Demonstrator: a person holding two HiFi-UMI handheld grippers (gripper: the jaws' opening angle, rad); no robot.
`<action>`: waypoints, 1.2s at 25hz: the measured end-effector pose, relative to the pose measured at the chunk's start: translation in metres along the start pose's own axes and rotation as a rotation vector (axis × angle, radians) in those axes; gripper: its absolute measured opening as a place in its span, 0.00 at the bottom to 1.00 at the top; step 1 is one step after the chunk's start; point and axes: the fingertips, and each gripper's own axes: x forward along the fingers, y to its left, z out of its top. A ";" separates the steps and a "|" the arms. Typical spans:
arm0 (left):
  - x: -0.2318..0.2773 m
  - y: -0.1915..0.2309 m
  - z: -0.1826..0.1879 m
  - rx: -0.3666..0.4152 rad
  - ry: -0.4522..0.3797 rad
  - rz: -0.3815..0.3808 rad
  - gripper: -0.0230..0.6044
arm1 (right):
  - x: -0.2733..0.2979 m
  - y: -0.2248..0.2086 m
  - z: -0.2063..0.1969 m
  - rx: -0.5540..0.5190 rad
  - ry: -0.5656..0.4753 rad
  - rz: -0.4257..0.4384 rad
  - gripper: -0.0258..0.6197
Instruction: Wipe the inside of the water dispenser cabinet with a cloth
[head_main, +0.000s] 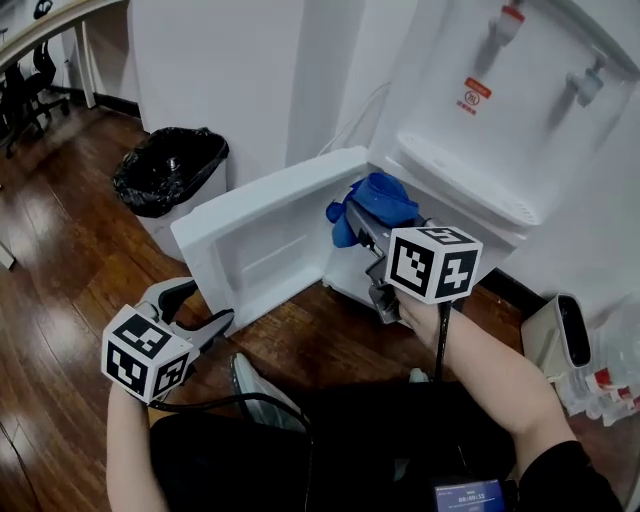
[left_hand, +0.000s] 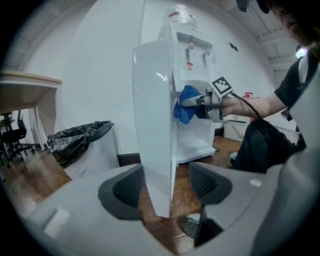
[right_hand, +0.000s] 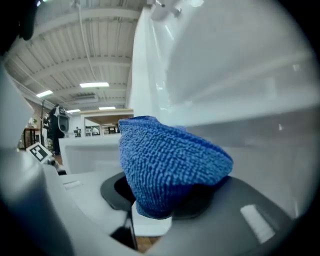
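Observation:
The white water dispenser (head_main: 470, 150) stands at the upper right, its lower cabinet door (head_main: 270, 235) swung open to the left. My right gripper (head_main: 360, 215) is shut on a bunched blue cloth (head_main: 375, 200), held at the upper part of the cabinet opening. In the right gripper view the cloth (right_hand: 170, 160) fills the space between the jaws, close to a white wall. My left gripper (head_main: 205, 308) is low at the door's free edge. In the left gripper view the door (left_hand: 152, 125) stands edge-on between the jaws, against the left pad (left_hand: 125, 187), with a gap at the right pad.
A white bin lined with a black bag (head_main: 170, 170) stands against the wall left of the door. A small white appliance (head_main: 565, 335) and bottles (head_main: 610, 385) sit on the wooden floor at the right. An office chair (head_main: 25, 85) is far left.

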 end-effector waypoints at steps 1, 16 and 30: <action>0.000 0.000 0.001 0.001 -0.002 0.000 0.50 | -0.006 0.015 0.016 -0.003 -0.046 0.025 0.27; -0.014 -0.022 0.016 0.171 -0.159 -0.153 0.56 | -0.057 0.216 0.081 -0.371 -0.431 0.413 0.27; -0.012 -0.004 -0.043 -0.138 -0.190 -0.444 0.59 | -0.001 0.251 -0.140 -0.560 -0.106 0.702 0.27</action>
